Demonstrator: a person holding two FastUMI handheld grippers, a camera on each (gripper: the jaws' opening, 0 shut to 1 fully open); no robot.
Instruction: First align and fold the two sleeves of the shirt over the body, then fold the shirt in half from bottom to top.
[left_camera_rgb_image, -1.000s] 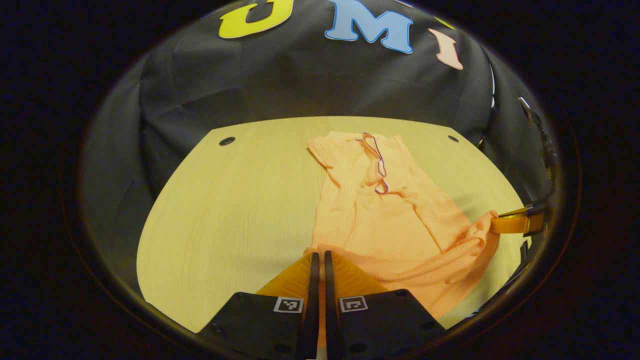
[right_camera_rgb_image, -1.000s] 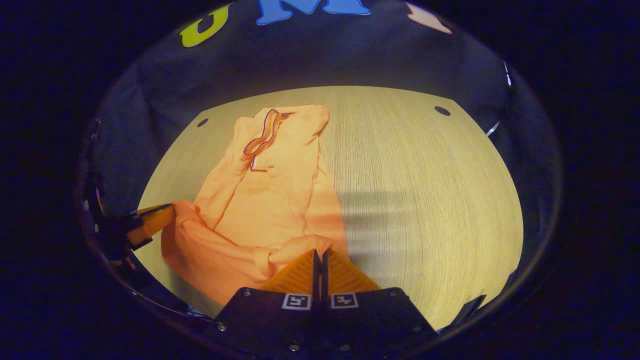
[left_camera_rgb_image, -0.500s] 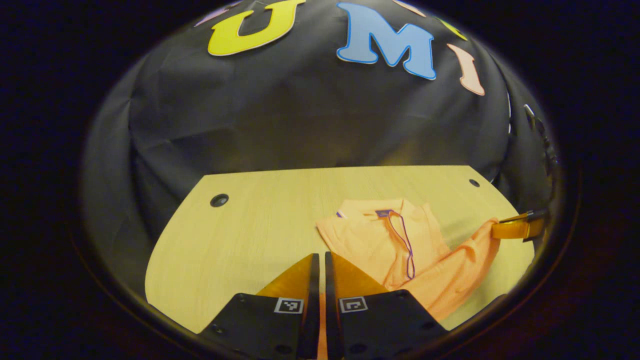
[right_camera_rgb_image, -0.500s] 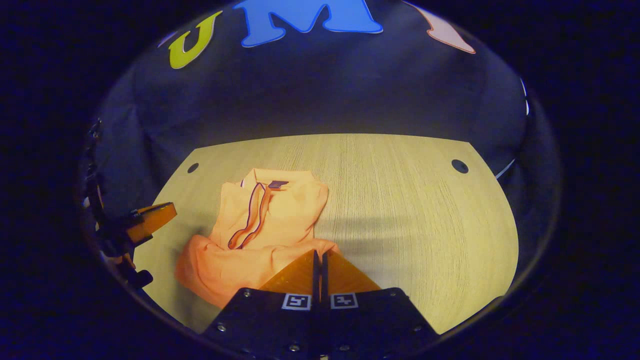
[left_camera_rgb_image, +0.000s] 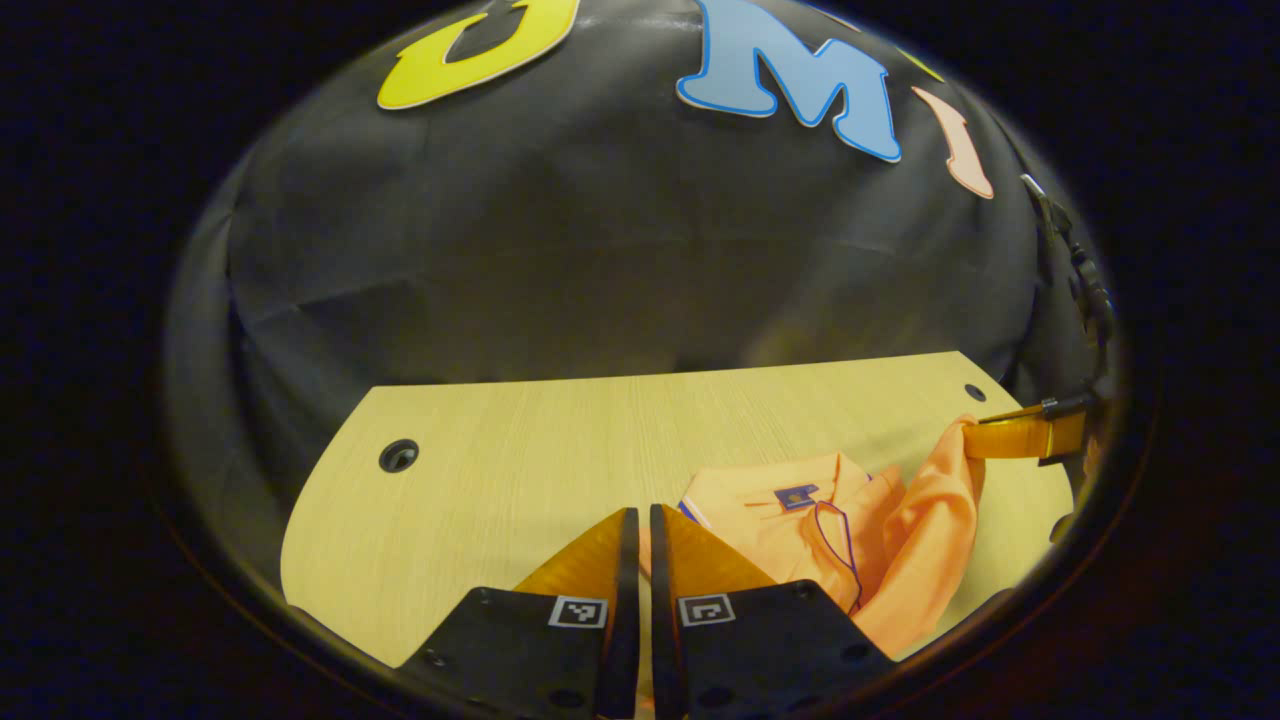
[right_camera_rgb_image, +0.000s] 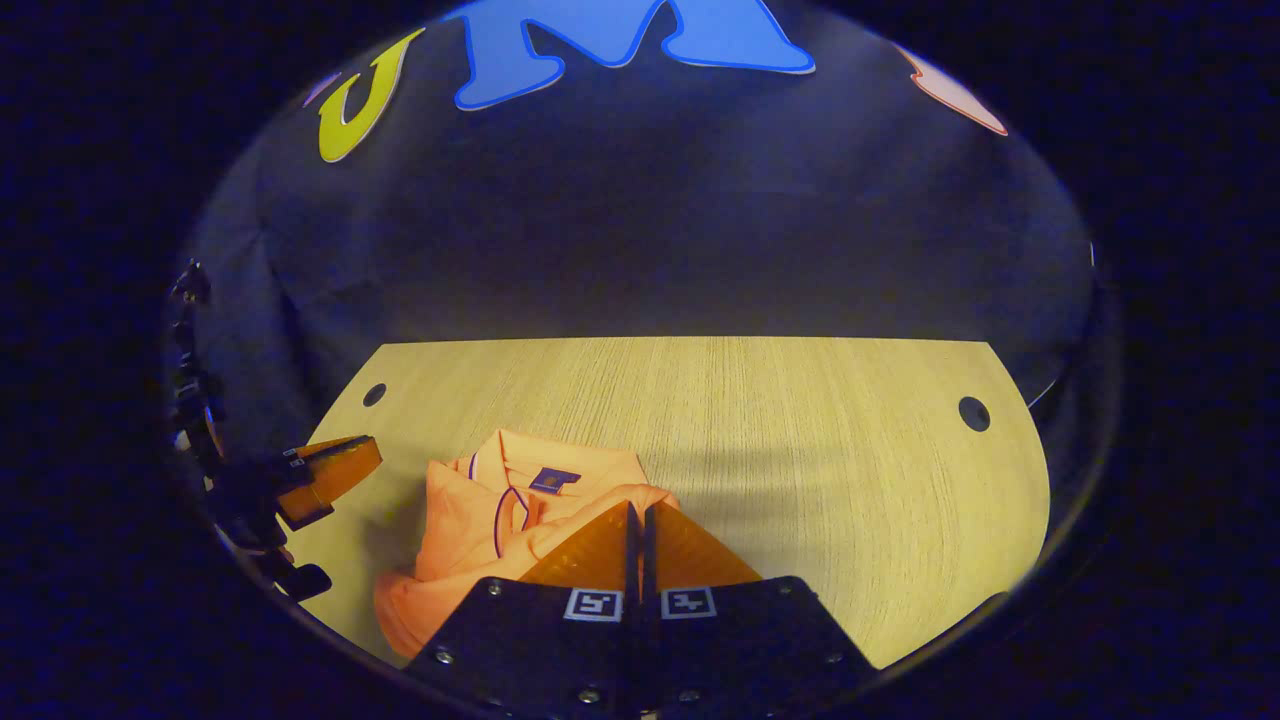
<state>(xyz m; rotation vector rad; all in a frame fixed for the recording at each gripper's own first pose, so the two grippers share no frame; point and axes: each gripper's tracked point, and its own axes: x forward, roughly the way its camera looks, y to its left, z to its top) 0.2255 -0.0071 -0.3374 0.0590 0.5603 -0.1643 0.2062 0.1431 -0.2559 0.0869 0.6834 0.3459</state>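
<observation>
hem lifted over the collar, both pairs of fingers pinched tight

pale wood-grain counter (right_camera_rgb_image: 800, 420) with small round holes near its far corners, black cloth wall behind it, dim light all round. the orange shirt (right_camera_rgb_image: 480, 510) sits on the counter, sleeves in over the body, collar and small dark tag facing up, its lower part raised and hanging above the rest. left gripper (left_camera_rgb_image: 637, 520): fingers pressed together with hardly a slit, a sliver of orange cloth caught between them low down. right gripper (right_camera_rgb_image: 637, 515): fingers closed the same way, a fold of the shirt bunched right at the tips. from the left gripper view, the right gripper off to the side grips the lifted hem corner, cloth draping down from it.
</observation>
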